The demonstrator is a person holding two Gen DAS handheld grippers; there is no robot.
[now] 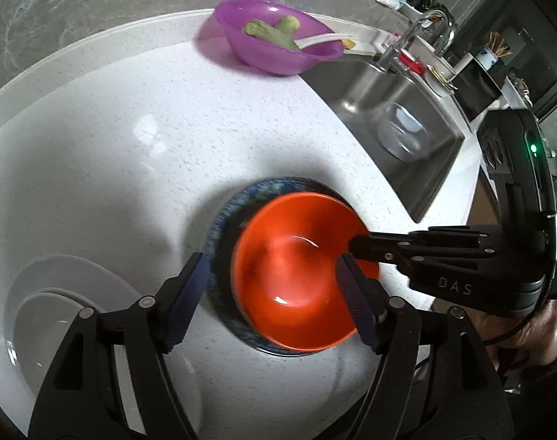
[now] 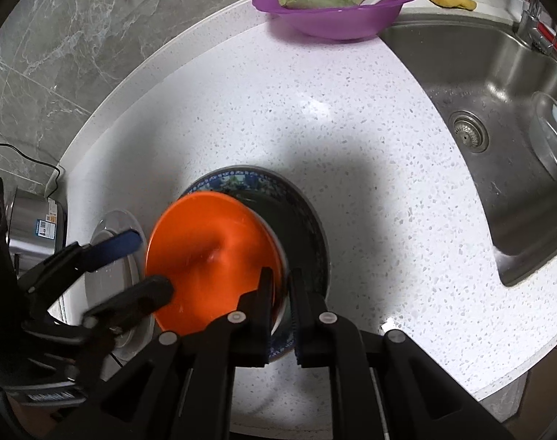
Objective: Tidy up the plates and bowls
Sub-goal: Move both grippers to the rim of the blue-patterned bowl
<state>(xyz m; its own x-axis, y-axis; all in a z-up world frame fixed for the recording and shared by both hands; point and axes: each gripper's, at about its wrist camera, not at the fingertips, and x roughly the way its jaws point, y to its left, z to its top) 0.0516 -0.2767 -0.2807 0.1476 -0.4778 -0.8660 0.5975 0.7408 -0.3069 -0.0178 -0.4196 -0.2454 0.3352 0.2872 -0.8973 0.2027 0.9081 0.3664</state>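
The right wrist view alone shows the right tongs [image 2: 283, 286] clenched on the near rim of the round orange plastic bowl [image 2: 212, 260], which sits tilted over the dark blue patterned ceramic plate [image 2: 308, 227] on the white speckled desk [image 2: 315, 117]; it also shows the sink drain and a yellow scrap beside the translucent purple plastic bowl [image 2: 333, 11]. The left wrist view alone shows the tap and clutter behind the steel sink [image 1: 399, 117]. There the left tongs [image 1: 271, 293] stand released, jaws wide, straddling the orange bowl from above, beside a clear glass plate [image 1: 58, 293]. The right tongs enter level from the right.
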